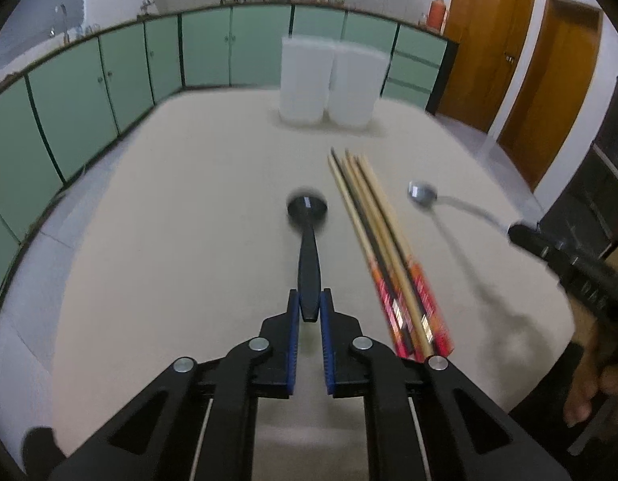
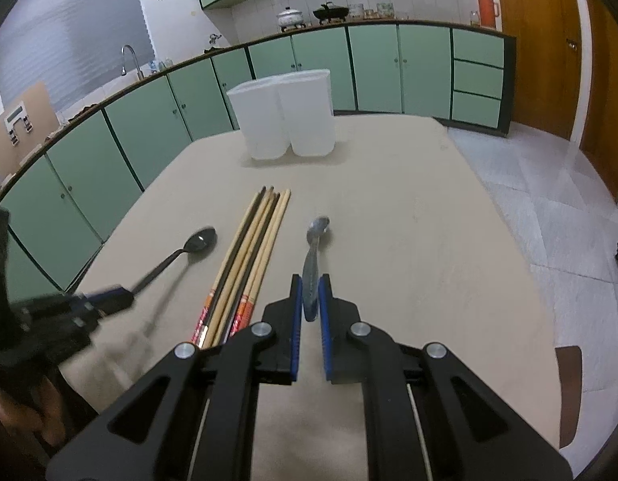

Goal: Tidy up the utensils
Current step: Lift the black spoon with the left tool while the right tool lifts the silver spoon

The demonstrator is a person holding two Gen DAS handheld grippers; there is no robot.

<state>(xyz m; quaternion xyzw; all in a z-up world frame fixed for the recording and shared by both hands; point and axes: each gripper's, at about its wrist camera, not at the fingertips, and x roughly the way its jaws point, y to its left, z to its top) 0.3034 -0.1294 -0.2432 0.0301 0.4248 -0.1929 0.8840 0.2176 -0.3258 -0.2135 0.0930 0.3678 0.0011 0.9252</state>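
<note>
My left gripper is shut on the handle of a black spoon, held above the beige table; it also shows in the right wrist view. My right gripper is shut on the handle of a silver spoon, also lifted; it shows in the left wrist view. A bundle of several chopsticks lies on the table between the two spoons, also in the right wrist view. Two white containers stand side by side at the far end, also in the right wrist view.
Green kitchen cabinets run along the far and left sides. Wooden doors are at the right. The table edge drops to a tiled floor on the right. A dark chair part sits by the table's right edge.
</note>
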